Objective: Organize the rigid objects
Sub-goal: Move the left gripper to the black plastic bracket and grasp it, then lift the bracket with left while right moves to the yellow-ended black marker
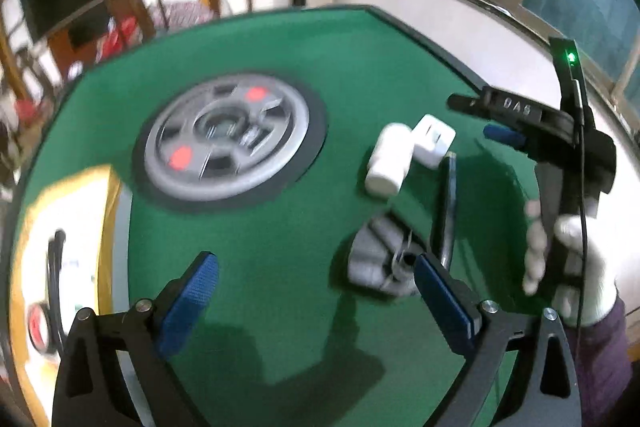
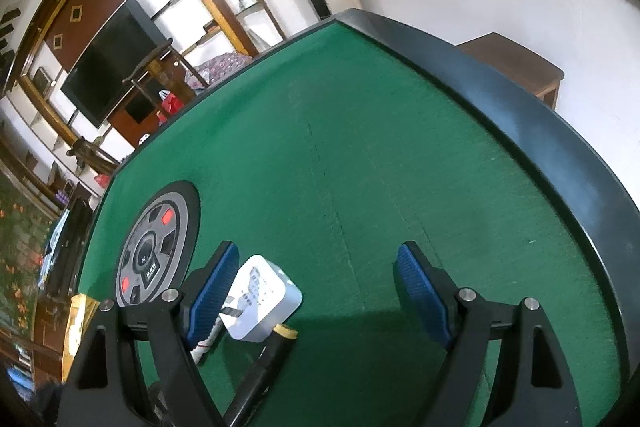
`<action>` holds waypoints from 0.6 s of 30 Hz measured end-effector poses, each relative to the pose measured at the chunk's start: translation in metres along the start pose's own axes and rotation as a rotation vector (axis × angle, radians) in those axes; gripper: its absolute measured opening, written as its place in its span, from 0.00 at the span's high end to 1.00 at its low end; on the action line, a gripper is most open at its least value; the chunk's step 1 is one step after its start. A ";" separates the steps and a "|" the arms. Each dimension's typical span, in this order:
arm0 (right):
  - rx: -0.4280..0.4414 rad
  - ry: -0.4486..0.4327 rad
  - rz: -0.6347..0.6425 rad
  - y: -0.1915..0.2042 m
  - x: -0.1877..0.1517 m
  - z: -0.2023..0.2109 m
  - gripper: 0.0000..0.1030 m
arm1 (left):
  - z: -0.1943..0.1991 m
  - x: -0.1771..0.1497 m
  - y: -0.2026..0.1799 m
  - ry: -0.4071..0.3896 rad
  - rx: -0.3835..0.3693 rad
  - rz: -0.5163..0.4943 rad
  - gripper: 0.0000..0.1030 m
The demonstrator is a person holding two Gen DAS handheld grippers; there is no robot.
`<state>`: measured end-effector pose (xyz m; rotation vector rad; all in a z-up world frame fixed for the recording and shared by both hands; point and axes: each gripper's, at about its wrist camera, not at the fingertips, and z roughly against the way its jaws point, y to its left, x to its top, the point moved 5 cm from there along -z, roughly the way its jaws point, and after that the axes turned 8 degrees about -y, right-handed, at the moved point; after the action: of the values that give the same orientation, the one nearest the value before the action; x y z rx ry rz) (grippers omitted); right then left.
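Since the white charger block [image 2: 262,301] lies on the green bench [image 2: 360,147] just inside the right tool's [image 2: 316,291] left finger, that wide, empty tool is nearer; left tool [image 1: 316,291] likewise wide, empty.

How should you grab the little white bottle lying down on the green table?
Probably across the middle of its round body. The small white plastic bottle lies on its side on the green felt table, touching a white square charger block at its far end. Bring the open right hand-held gripper down from above, one finger on each long side.
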<state>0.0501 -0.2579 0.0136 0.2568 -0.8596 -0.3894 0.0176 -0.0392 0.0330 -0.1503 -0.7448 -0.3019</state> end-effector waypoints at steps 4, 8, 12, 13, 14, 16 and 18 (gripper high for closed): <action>-0.002 0.006 0.012 0.003 0.000 -0.001 0.22 | -0.023 0.004 -0.019 0.025 0.016 -0.069 0.04; -0.001 0.018 0.004 0.000 -0.003 -0.002 0.22 | -0.038 -0.005 -0.027 0.067 -0.004 -0.101 0.04; 0.001 0.028 0.007 0.003 -0.003 -0.004 0.22 | -0.043 -0.012 -0.029 0.083 -0.042 -0.057 0.02; 0.000 0.030 0.010 0.004 -0.004 -0.005 0.22 | -0.045 -0.012 -0.031 0.084 -0.051 -0.050 0.02; -0.001 0.032 0.012 0.004 -0.004 -0.006 0.22 | -0.047 -0.012 -0.032 0.088 -0.048 -0.051 0.02; -0.003 0.037 0.014 0.005 -0.005 -0.007 0.22 | -0.058 -0.020 -0.036 0.125 -0.023 -0.080 0.03; -0.006 0.040 0.017 0.005 -0.006 -0.008 0.22 | -0.062 -0.024 -0.037 0.103 -0.039 -0.066 0.02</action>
<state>0.0542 -0.2504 0.0066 0.2514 -0.8209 -0.3701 0.0286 -0.0841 -0.0278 -0.1460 -0.6425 -0.3849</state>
